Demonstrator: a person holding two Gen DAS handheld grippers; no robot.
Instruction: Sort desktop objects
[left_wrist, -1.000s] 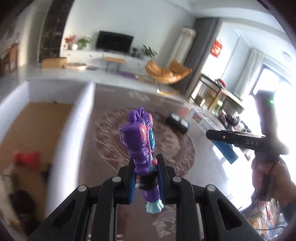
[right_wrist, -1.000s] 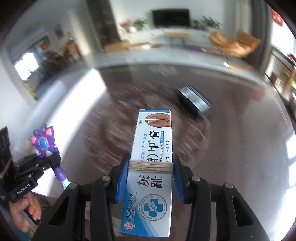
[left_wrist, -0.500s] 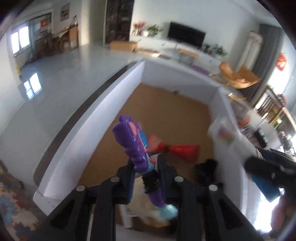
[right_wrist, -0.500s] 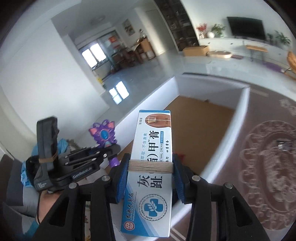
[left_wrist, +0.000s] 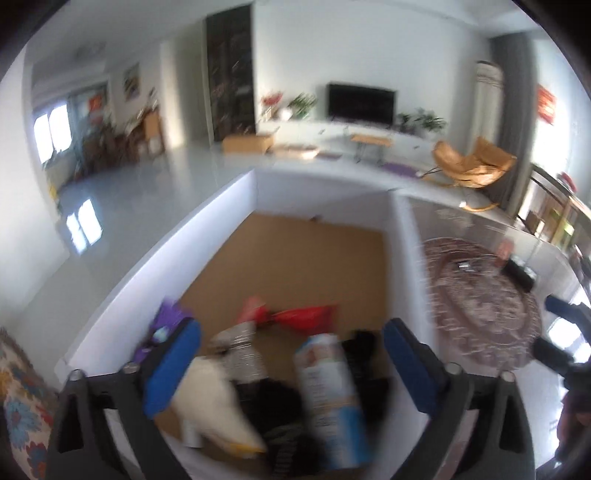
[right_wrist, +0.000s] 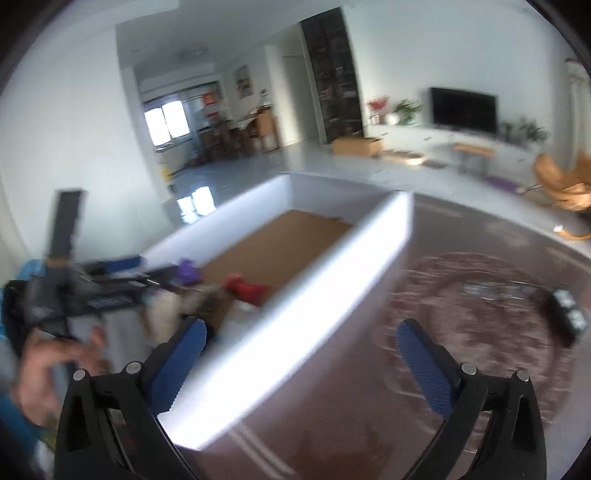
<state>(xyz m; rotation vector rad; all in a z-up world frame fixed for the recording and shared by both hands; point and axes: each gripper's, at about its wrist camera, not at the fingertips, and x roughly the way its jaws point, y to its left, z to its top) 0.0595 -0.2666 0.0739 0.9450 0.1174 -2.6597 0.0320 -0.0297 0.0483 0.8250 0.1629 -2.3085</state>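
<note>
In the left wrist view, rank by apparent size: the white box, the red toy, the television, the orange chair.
1. White box, by far the largest.
2. Television and orange chair: about alike, unranked.
3. Red toy: nearly as big, blurred and nearer the camera, so unsure.

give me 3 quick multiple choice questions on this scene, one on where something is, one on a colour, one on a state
1. Where does the blurred purple toy lie?
A. in the white-walled box with the brown cardboard floor
B. on the patterned round rug
C. between the left gripper's pads

2. What colour are the pads on the left gripper?
A. red
B. blue
C. yellow

3. How does the right gripper stand?
A. shut on a carton
B. shut on nothing
C. jaws spread, nothing between the pads

Answers:
1. A, the toy shows inside the box by its left wall, beside the left pad.
2. B, both pads in the left wrist view are blue.
3. C, the right wrist view shows the jaws opening wide, with only the box wall and rug beyond the gap.
</note>
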